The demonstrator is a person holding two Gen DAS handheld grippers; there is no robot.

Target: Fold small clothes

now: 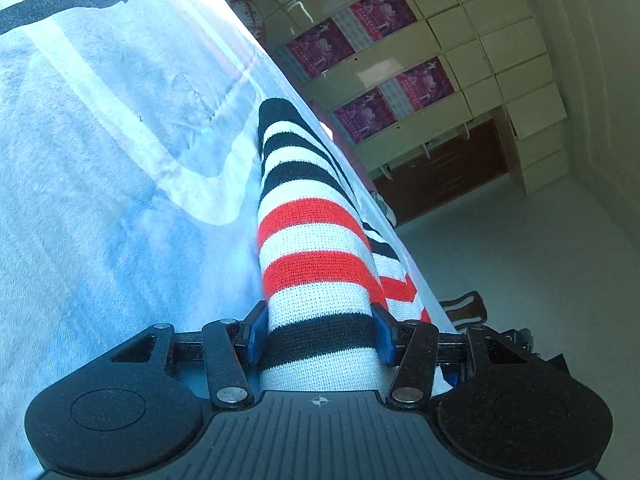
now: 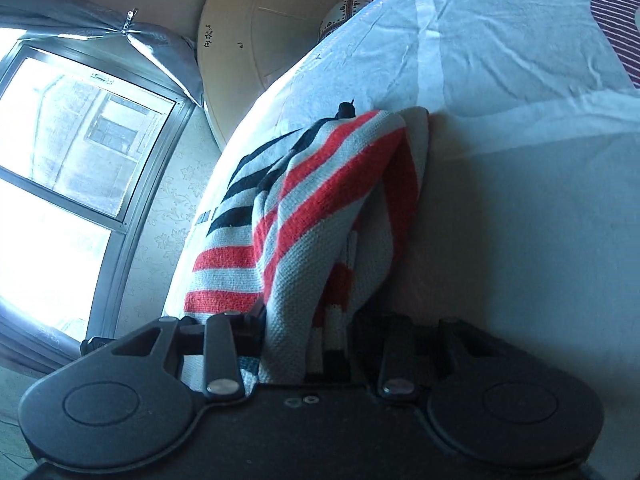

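Edge: striped knit (image 1: 316,248) lies along the bed's (image 1: 100,200) outer edge; open floor (image 1: 520,264) just beyond it
Left gripper (image 1: 320,336): blue fingers (image 1: 256,334) closed on a rolled fold of the knit
Right gripper (image 2: 308,340): pinching bunched folds of the knit (image 2: 320,208)
Surface: pale blue sheet with white bands; a second, maroon-striped cloth (image 2: 620,28) near its far side
Room: window (image 2: 72,168) with tied curtain; cabinets (image 1: 460,80) with four purple panels
Count: two grippers; one knit; one maroon cloth

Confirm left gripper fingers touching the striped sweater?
Touching. Left wrist view: both blue fingers of the left gripper press the striped sweater from either side, no gap.
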